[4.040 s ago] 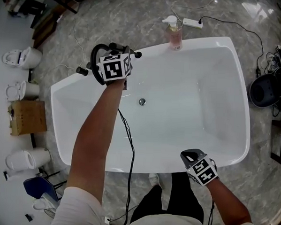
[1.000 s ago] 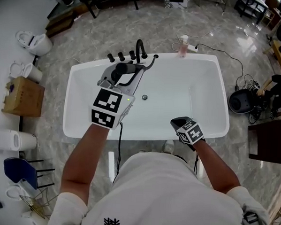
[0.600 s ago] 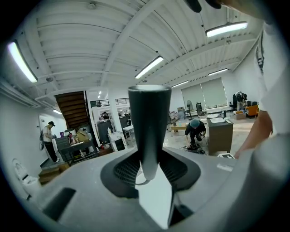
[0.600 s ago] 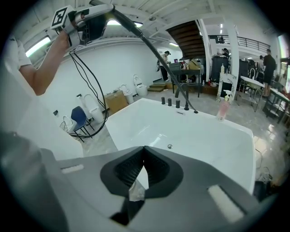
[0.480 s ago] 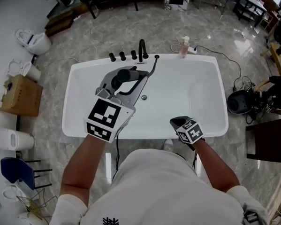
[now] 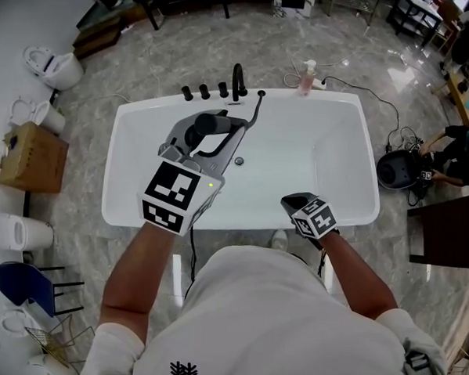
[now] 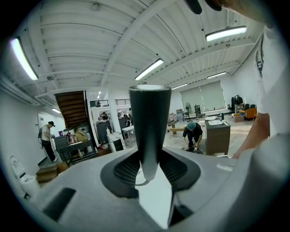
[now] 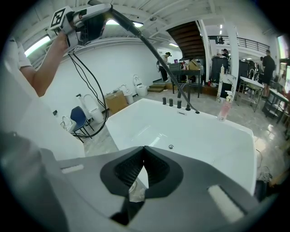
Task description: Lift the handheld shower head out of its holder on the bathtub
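Observation:
My left gripper (image 6: 215, 135) is shut on the dark handle of the handheld shower head (image 6: 203, 125) and holds it in the air over the white bathtub (image 6: 299, 159). In the left gripper view the black handle (image 7: 149, 120) stands upright between the pads. Its dark hose (image 6: 252, 113) runs back to the fitting on the far rim beside the black faucet (image 6: 238, 79). In the right gripper view the shower head (image 8: 96, 11) and hose (image 8: 152, 47) hang high above the tub (image 8: 204, 136). My right gripper (image 6: 290, 200) is shut and empty at the tub's near rim.
Three black knobs (image 6: 202, 91) and a pink soap bottle (image 6: 306, 77) stand on the far rim. Toilets (image 6: 46, 67), a cardboard box (image 6: 32, 158) and a blue chair (image 6: 22, 283) are on the left. At the right a person (image 6: 456, 155) crouches near a dark cabinet (image 6: 444, 229).
Since four seconds ago the left gripper has come away from the far rim with the shower head in it. Over the last second it drifted slightly toward me; the right gripper barely moved.

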Action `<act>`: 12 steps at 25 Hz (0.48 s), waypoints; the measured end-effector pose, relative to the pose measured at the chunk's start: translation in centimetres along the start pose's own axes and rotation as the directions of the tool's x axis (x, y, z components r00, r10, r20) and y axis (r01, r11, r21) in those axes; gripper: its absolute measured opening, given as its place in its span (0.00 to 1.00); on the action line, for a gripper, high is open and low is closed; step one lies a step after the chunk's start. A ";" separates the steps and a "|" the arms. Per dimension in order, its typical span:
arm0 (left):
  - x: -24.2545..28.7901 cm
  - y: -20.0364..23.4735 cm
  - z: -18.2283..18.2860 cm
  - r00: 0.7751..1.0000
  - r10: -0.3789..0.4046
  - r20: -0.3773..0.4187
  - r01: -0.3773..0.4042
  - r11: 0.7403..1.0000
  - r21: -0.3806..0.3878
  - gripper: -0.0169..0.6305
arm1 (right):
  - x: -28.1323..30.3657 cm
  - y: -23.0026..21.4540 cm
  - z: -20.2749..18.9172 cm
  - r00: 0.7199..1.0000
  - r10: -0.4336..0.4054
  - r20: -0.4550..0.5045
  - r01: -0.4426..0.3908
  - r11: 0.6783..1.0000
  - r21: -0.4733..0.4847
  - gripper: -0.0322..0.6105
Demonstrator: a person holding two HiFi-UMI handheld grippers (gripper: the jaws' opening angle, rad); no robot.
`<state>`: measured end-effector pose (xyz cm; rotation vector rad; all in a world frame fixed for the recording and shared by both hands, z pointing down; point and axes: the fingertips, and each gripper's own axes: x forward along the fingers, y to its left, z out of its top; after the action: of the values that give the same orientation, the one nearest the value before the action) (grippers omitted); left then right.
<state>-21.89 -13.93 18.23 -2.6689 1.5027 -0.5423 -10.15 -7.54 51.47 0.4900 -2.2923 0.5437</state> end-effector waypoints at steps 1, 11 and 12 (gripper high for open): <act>0.0 0.0 0.0 1.000 0.000 0.000 0.000 1.000 0.000 0.24 | 0.0 0.0 0.0 1.000 -0.001 0.000 0.001 1.000 0.000 0.07; -0.3 -0.3 -0.5 1.000 -0.008 0.004 0.009 1.000 -0.006 0.24 | 0.1 0.6 -0.2 1.000 -0.010 0.004 0.010 1.000 0.010 0.07; -0.4 -0.2 -0.5 1.000 -0.009 0.007 0.009 1.000 -0.007 0.24 | 0.1 0.7 -0.2 1.000 -0.010 0.002 0.010 1.000 0.010 0.07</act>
<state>-22.02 -13.43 18.59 -2.6812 1.4952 -0.5282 -10.40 -6.85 51.50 0.5068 -2.2893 0.5508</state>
